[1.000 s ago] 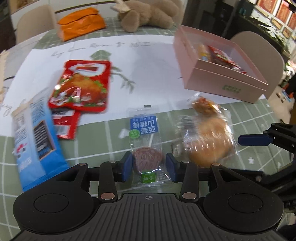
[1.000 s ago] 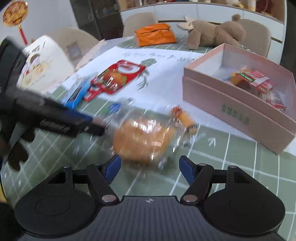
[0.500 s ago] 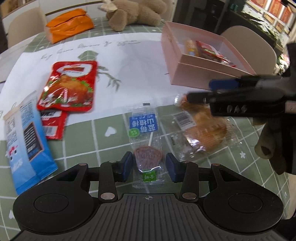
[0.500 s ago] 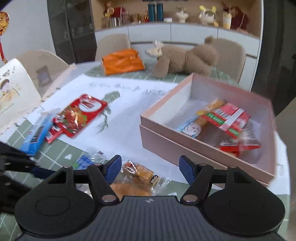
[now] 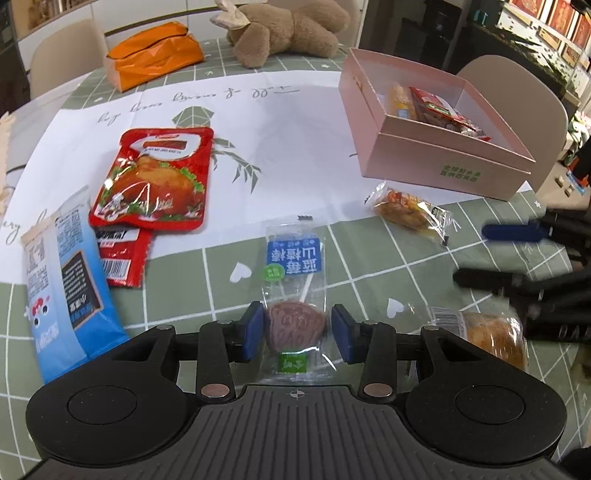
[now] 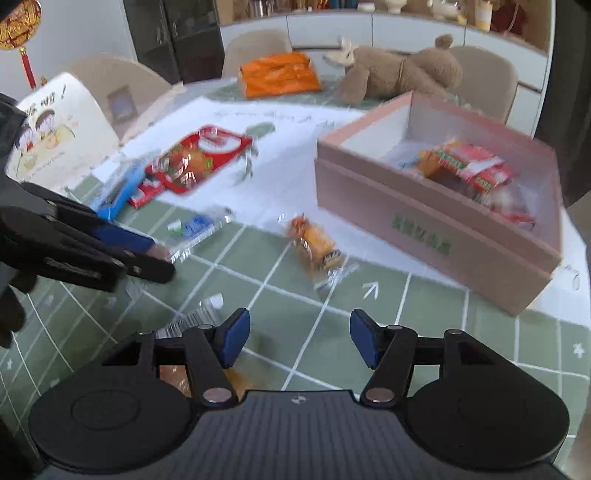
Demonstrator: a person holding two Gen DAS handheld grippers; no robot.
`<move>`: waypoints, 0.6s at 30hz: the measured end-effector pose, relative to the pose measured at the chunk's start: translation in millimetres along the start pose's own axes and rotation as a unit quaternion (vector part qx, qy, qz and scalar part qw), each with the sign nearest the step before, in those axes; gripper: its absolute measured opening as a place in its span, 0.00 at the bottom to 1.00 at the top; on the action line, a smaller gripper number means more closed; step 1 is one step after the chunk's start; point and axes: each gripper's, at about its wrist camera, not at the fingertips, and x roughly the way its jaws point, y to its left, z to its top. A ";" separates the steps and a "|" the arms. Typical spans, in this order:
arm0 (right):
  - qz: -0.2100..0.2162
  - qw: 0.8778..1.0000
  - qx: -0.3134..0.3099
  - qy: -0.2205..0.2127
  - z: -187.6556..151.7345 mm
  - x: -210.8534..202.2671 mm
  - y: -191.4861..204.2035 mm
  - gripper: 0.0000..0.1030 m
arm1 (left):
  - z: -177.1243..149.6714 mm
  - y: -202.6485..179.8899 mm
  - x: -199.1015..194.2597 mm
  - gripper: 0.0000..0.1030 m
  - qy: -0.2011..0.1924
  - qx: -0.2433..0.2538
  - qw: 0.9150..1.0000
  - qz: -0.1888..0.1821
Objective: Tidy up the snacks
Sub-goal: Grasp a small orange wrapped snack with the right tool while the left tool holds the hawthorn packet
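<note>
1. Left claw (image 5: 297, 328), bottom centre of left view, pads astride the lollipop packet (image 5: 293, 291) on the table (image 5: 369, 258); narrow gaps show both sides, not clamped.
2. Right claw (image 6: 297, 341) apart, nothing between; jaws have just been closing.
3. Bun packet (image 5: 491, 339) lower right, partly under the right claw.
4. Small orange snack (image 5: 408, 212) just below the pink box (image 5: 439, 168), upper right.
5. Red chicken pouch (image 5: 151, 181) and blue packet (image 5: 62, 280) at left.

Beige chairs (image 6: 484, 79), white cabinets (image 6: 332, 26) behind.
</note>
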 end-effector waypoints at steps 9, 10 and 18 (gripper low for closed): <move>-0.055 0.998 -0.021 -0.021 38.4 39.3 2.4 0.52 | -6.9 -5.9 -3.3 0.44 0.005 0.026 1.000 0.001; -0.051 0.998 -0.017 -0.014 40.9 45.1 2.1 0.45 | -8.5 -5.9 -4.4 0.44 0.006 0.027 1.000 -0.002; -0.023 0.999 -0.024 0.007 35.1 33.4 10.0 0.19 | -0.8 -5.9 -2.6 0.45 0.026 0.003 1.000 -0.004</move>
